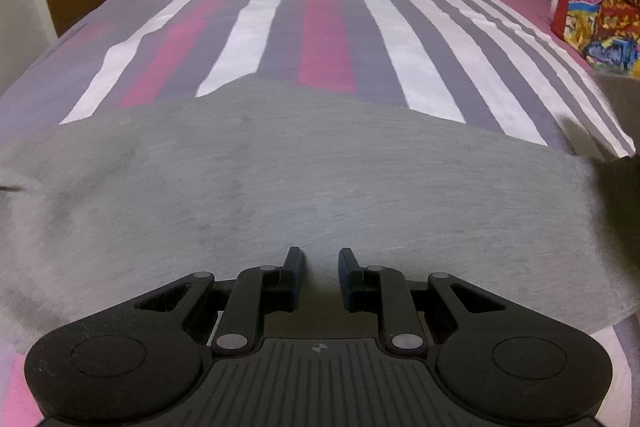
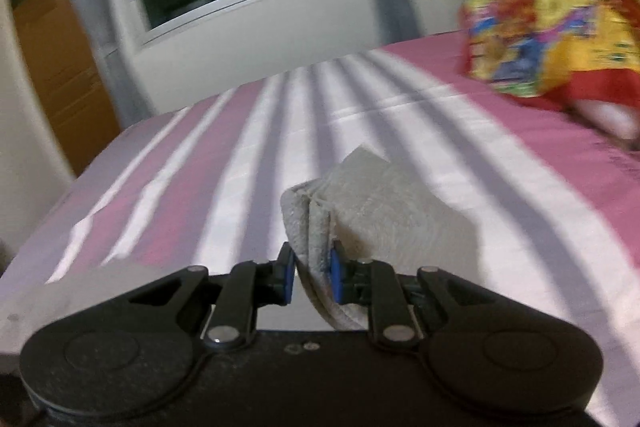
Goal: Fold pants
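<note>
Pants (image 1: 304, 187), grey, spread flat across near end of striped bed sheet (image 1: 320, 27). Left gripper (image 1: 320, 267) over the fabric, fingers parted, nothing between them. Right gripper (image 2: 313, 277) clamped on thick folded edge of pants (image 2: 320, 227), cloth lifted above sheet. Colourful folded blanket (image 2: 552, 27) at far right.

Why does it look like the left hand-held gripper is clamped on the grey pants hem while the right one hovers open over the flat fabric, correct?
Sides are swapped. The right wrist view shows the right hand-held gripper clamped on the grey pants hem; the left wrist view shows the left hand-held gripper open over flat fabric.
</note>
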`<state>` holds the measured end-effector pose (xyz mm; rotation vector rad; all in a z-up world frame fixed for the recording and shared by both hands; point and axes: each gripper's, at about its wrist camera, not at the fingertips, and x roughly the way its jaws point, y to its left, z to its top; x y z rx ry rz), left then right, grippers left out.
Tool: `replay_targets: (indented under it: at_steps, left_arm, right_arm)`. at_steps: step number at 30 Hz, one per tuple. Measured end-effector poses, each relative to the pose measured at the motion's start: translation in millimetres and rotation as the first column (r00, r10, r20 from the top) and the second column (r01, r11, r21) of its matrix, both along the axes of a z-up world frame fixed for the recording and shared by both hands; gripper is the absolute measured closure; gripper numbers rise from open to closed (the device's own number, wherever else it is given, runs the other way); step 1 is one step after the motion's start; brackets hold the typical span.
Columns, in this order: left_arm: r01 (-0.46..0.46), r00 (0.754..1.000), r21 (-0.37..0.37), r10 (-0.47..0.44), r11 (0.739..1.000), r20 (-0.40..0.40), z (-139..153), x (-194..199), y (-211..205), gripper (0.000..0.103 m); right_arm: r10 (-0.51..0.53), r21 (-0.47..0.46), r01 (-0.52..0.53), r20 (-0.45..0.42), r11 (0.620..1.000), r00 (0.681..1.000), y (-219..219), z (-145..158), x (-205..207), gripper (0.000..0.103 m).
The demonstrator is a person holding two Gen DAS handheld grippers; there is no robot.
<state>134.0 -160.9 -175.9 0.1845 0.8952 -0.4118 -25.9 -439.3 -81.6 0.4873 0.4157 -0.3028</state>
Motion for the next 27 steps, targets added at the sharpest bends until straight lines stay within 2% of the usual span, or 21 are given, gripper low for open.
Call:
replay_targets:
  at_steps: [3,6,9,11,12,13,14,15,16,17,20,24,25,26,27]
  left_arm:
    - [-0.021,1.000,-0.014,0.021,1.000,-0.005,-0.1,1.1,9.9,0.083]
    - [-0.046,0.999,-0.045,0.045,0.998,-0.025,-0.2,3.4,21.2,0.083]
    - [-0.065,0.996,-0.086,0.059,0.994,-0.066,-0.8,7.9,29.5,0.083]
    - [-0.074,0.993,-0.128,0.061,0.989,-0.102,-0.6,9.9,33.1,0.083]
    - [-0.079,0.990,-0.153,0.059,0.985,-0.126,-0.2,11.6,33.9,0.082]
    - [-0.079,0.988,-0.175,0.053,0.981,-0.147,-0.5,11.5,32.9,0.077]
    - [-0.079,0.984,-0.201,0.044,0.976,-0.171,-0.4,12.6,32.0,0.055]
    - [-0.084,0.981,-0.225,0.041,0.971,-0.191,0.3,12.9,30.6,0.039]
    - [-0.093,0.980,-0.249,0.044,0.964,-0.195,1.9,12.3,30.0,0.018]
    - [-0.101,0.981,-0.275,0.049,0.956,-0.187,4.1,10.1,29.6,0.014]
    - [-0.065,0.976,-0.339,-0.011,0.939,-0.217,6.5,8.4,17.8,0.014]
    - [-0.050,0.958,-0.382,-0.064,0.923,-0.278,-1.5,7.2,-2.1,0.015]
    - [-0.045,0.954,-0.390,-0.077,0.920,-0.291,-5.1,6.7,-8.9,0.024]
    - [-0.039,0.947,-0.390,-0.091,0.920,-0.308,-9.7,6.5,-16.6,0.038]
    - [-0.038,0.940,-0.389,-0.099,0.921,-0.326,-14.5,4.2,-23.5,0.044]
  right_arm:
    - [0.121,0.004,-0.121,-0.019,0.993,0.992,38.6,-8.4,23.5,0.086]
    - [0.225,0.005,-0.226,-0.071,0.974,0.972,67.6,-22.4,42.9,0.084]
    - [0.260,0.029,-0.260,-0.185,0.965,0.948,78.9,-45.5,58.9,0.069]
    - [0.282,0.058,-0.276,-0.201,0.959,0.938,77.9,-54.5,59.6,0.057]
    - [0.291,0.063,-0.284,-0.189,0.957,0.938,77.7,-52.9,56.8,0.041]
    - [0.298,0.068,-0.290,-0.179,0.955,0.938,76.5,-50.6,53.1,0.031]
    - [0.304,0.070,-0.296,-0.161,0.953,0.939,73.7,-47.0,49.4,0.032]
    - [0.305,0.070,-0.297,-0.141,0.952,0.942,70.4,-42.7,45.2,0.035]
    - [0.301,0.069,-0.294,-0.122,0.953,0.946,68.1,-38.3,39.3,0.035]
    - [0.288,0.065,-0.282,-0.104,0.957,0.952,66.0,-35.1,32.8,0.035]
    - [0.236,0.048,-0.233,-0.068,0.971,0.969,51.3,-27.4,15.2,0.034]
    - [0.183,0.054,-0.180,-0.055,0.982,0.982,31.0,-29.8,-8.6,0.033]
    - [0.170,0.054,-0.167,-0.056,0.985,0.984,27.4,-31.4,-15.5,0.033]
    - [0.161,0.055,-0.158,-0.056,0.986,0.985,25.1,-33.6,-20.1,0.033]
    - [0.154,0.056,-0.151,-0.056,0.987,0.986,22.4,-35.7,-24.2,0.033]
